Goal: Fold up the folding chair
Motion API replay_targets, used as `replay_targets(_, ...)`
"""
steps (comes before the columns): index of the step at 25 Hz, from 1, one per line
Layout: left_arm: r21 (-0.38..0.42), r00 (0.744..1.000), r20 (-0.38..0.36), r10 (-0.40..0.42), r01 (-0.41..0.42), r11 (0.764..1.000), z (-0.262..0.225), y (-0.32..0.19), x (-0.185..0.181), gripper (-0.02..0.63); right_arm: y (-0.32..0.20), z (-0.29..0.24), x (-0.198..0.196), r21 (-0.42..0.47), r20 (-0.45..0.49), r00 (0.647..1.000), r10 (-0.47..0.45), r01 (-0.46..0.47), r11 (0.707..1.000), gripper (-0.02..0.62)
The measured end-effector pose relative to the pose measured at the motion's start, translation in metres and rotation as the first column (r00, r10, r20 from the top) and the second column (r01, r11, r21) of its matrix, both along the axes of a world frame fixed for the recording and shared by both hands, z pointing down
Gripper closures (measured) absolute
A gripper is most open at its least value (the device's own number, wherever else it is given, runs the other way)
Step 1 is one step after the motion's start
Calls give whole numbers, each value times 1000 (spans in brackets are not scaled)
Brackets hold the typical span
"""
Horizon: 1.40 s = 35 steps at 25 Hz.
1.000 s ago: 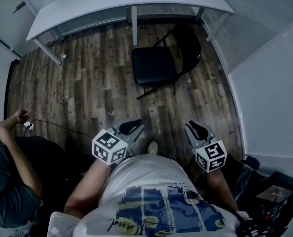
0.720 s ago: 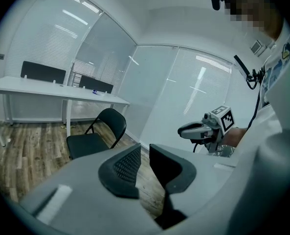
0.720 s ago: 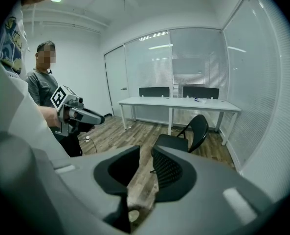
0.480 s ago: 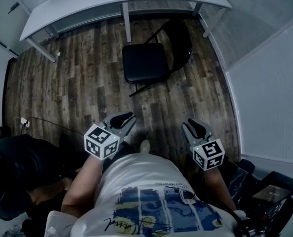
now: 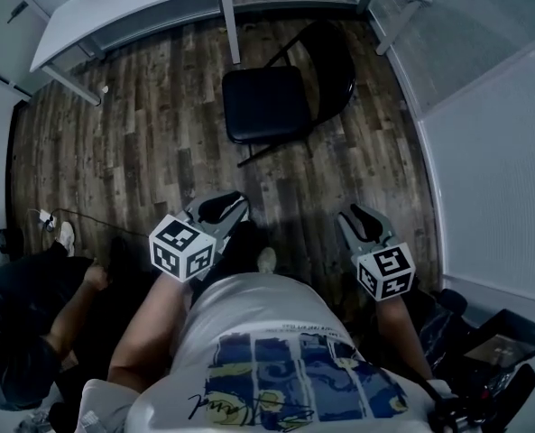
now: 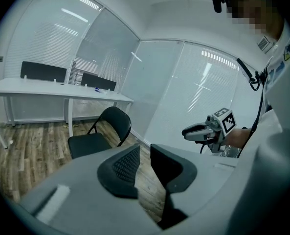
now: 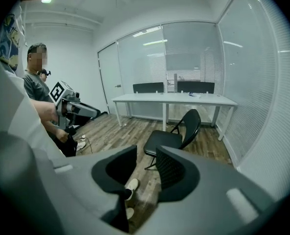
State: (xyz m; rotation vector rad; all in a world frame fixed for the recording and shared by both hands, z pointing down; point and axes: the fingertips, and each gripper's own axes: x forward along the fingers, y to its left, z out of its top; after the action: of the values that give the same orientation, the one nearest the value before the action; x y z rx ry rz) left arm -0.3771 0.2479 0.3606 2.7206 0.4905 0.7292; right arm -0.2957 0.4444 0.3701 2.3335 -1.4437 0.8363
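Note:
A black folding chair [image 5: 267, 105] stands unfolded on the wood floor just in front of the white desk, its backrest [image 5: 335, 57] toward the right. It also shows in the left gripper view as the chair [image 6: 93, 143] and in the right gripper view as the chair [image 7: 167, 140]. My left gripper [image 5: 224, 206] hangs well short of it, its jaws a narrow gap apart with nothing between them [image 6: 145, 155]. My right gripper [image 5: 362, 222] is level with it at the right, its jaws opening and empty [image 7: 145, 163].
A long white desk [image 5: 159, 7] runs along the far wall behind the chair. A person [image 5: 23, 323] crouches at the lower left beside a cable [image 5: 87, 219] on the floor. A glass wall [image 5: 484, 152] closes the right side. Dark equipment [image 5: 493, 359] lies at the bottom right.
Both grippers have moved forward over the floor toward the chair. The right jaws stand wider apart. The person at the lower left has shifted position.

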Motion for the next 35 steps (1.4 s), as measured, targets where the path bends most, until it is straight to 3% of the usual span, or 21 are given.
replay_targets(16,-84,999,-17,49,-50,995,14,-85,102,504,-73,-2,94,-85,25,997,70,-68,994,478)
replay_targets(25,-110,998,24,54,-51,993,52,-138,131,456,-124,9,147,-126,14,996,84,-82,989,460)
replay_targets(33,-156,997,68,18,-7,988,76,-164,125,421,-140,8,168,-166,-10,994,111,-111,980,459)
replay_targets(35,-170,996,85,10,4,986,84,-165,128,415,-140,11,181,-174,-12,993,120,-120,977,433)
